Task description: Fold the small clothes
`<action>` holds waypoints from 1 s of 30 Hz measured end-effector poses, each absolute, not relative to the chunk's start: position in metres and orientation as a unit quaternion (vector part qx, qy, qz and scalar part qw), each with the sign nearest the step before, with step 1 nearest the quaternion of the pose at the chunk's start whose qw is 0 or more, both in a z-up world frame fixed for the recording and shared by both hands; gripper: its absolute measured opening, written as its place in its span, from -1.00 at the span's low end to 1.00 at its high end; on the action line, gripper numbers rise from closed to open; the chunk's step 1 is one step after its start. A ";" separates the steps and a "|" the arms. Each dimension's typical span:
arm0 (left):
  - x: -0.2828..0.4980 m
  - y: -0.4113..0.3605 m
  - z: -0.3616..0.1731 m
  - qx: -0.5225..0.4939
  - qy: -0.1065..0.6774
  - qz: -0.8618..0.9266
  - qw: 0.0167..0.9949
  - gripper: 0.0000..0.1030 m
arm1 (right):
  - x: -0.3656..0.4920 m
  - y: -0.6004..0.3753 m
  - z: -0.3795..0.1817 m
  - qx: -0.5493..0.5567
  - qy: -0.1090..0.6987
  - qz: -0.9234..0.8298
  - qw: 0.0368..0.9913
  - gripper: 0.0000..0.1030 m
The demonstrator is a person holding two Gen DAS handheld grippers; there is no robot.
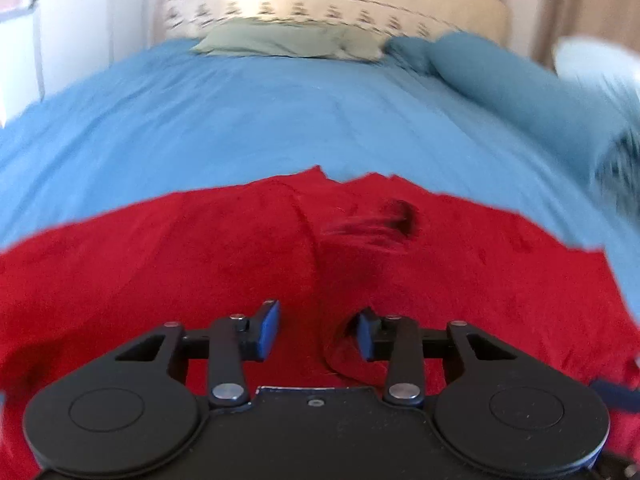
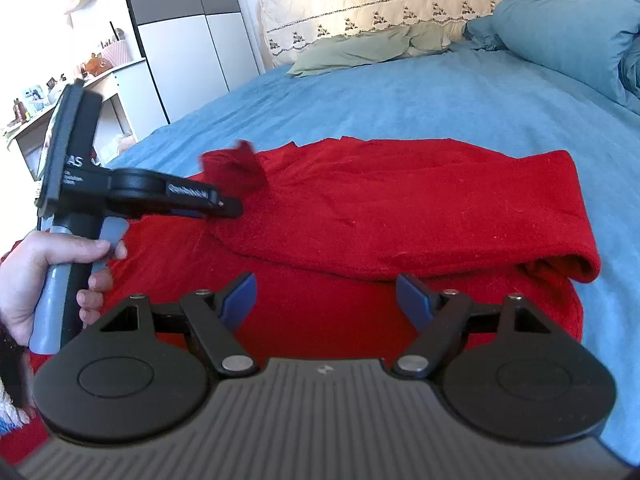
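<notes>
Left gripper (image 1: 318,334) half-narrowed above a fabric ridge, pinching nothing yet; right gripper (image 2: 326,296) wide, empty. Red garment (image 2: 400,208) partly folded near the bed (image 2: 400,96)'s front edge. Soft, light, limp; take a hemmed edge or corner.

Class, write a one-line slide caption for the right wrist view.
Open right gripper hovers over a part-folded red garment on the blue bedsheet, left gripper beside it.

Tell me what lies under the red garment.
The red garment lies on a blue bedsheet, which shows all round its far and right edges. One part is folded over onto itself. Whatever is beneath the cloth's middle is covered.
</notes>
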State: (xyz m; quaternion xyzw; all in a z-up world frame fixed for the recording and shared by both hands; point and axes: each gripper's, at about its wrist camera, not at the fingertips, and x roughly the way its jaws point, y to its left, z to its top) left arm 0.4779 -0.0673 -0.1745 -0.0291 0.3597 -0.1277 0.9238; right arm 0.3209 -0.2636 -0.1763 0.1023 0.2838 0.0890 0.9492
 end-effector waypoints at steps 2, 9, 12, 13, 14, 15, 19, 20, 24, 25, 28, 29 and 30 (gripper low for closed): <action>0.476 -0.063 -0.173 -0.052 0.358 -0.129 0.923 -0.20 | 0.321 -0.264 -0.178 0.102 0.283 0.090 0.949 0.80; 0.479 -0.066 -0.175 -0.073 0.362 -0.156 0.916 -0.78 | 0.323 -0.265 -0.179 0.099 0.285 0.091 0.949 0.80; 0.475 -0.061 -0.171 -0.085 0.362 -0.154 0.915 -0.86 | 0.323 -0.265 -0.178 0.096 0.283 0.091 0.950 0.80; 0.474 -0.060 -0.168 -0.086 0.361 -0.153 0.916 -0.87 | 0.323 -0.264 -0.177 0.095 0.282 0.091 0.950 0.80; 0.474 -0.060 -0.166 -0.085 0.358 -0.151 0.918 -0.87 | 0.323 -0.264 -0.175 0.093 0.281 0.092 0.951 0.80; 0.474 -0.060 -0.162 -0.086 0.354 -0.150 0.919 -0.87 | 0.322 -0.263 -0.174 0.092 0.280 0.093 0.951 0.80; 0.469 -0.043 -0.141 -0.088 0.314 -0.132 0.936 -0.87 | 0.321 -0.258 -0.164 0.081 0.274 0.093 0.954 0.80; 0.467 -0.038 -0.136 -0.085 0.303 -0.125 0.941 -0.87 | 0.320 -0.257 -0.163 0.080 0.272 0.093 0.954 0.80; 0.461 -0.005 -0.130 -0.080 0.273 -0.089 0.954 -0.87 | 0.318 -0.250 -0.159 0.080 0.268 0.096 0.955 0.80; 0.461 0.006 -0.133 -0.087 0.277 -0.081 0.953 -0.87 | 0.318 -0.249 -0.159 0.081 0.269 0.096 0.955 0.80; 0.463 0.028 -0.148 -0.113 0.295 -0.067 0.946 -0.87 | 0.320 -0.245 -0.162 0.081 0.278 0.096 0.952 0.80; 0.463 0.033 -0.153 -0.119 0.301 -0.064 0.944 -0.87 | 0.321 -0.244 -0.163 0.081 0.281 0.094 0.952 0.80; 0.462 0.035 -0.158 -0.121 0.305 -0.064 0.942 -0.87 | 0.323 -0.243 -0.165 0.082 0.285 0.092 0.951 0.80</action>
